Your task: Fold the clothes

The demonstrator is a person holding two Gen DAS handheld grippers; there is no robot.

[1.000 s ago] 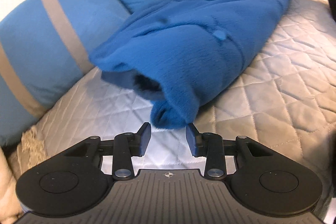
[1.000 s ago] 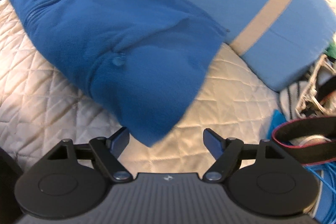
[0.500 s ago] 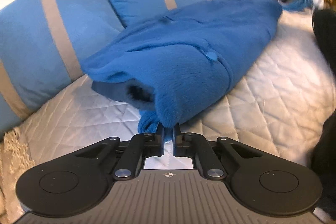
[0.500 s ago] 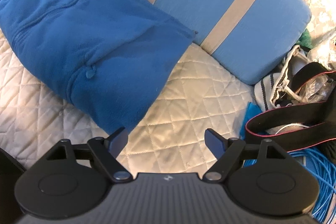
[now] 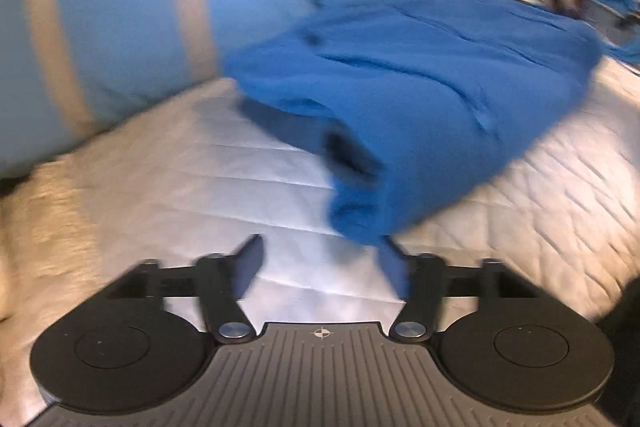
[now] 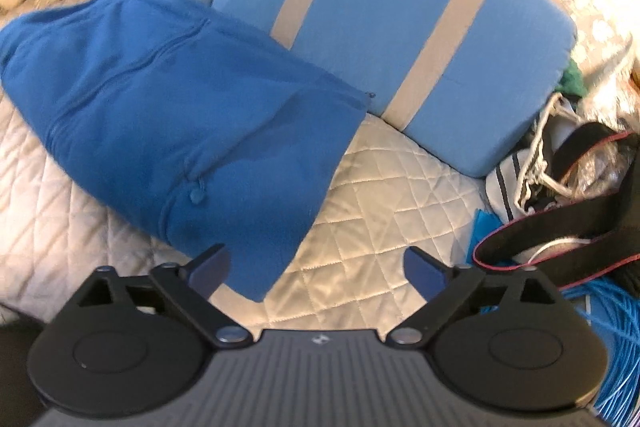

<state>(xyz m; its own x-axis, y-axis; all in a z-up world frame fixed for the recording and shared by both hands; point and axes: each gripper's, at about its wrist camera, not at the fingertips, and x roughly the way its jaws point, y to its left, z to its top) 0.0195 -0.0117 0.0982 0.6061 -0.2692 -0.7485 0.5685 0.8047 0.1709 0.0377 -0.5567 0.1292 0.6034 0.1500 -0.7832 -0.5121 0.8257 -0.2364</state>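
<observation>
The blue fleece is being left folded at frame centre; left gripper has just been opening, right gripper spread, both empty. Unpinned, the fold risks being sprung loose.

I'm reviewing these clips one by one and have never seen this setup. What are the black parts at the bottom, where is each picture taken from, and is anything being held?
No robot here: a person carries a hand-held gripper in each hand, each with a fisheye camera looking along its two fingers. The black parts are those grippers.

The left hand-held gripper has just been opening; the tip of the folded blue fleece garment lies by one finger, but nothing is clamped. The right hand-held gripper has also just opened wider and holds nothing.

The garment rests on a quilted bedcover, against blue striped pillows. Beside the bed lie a black strap and blue cable.
</observation>
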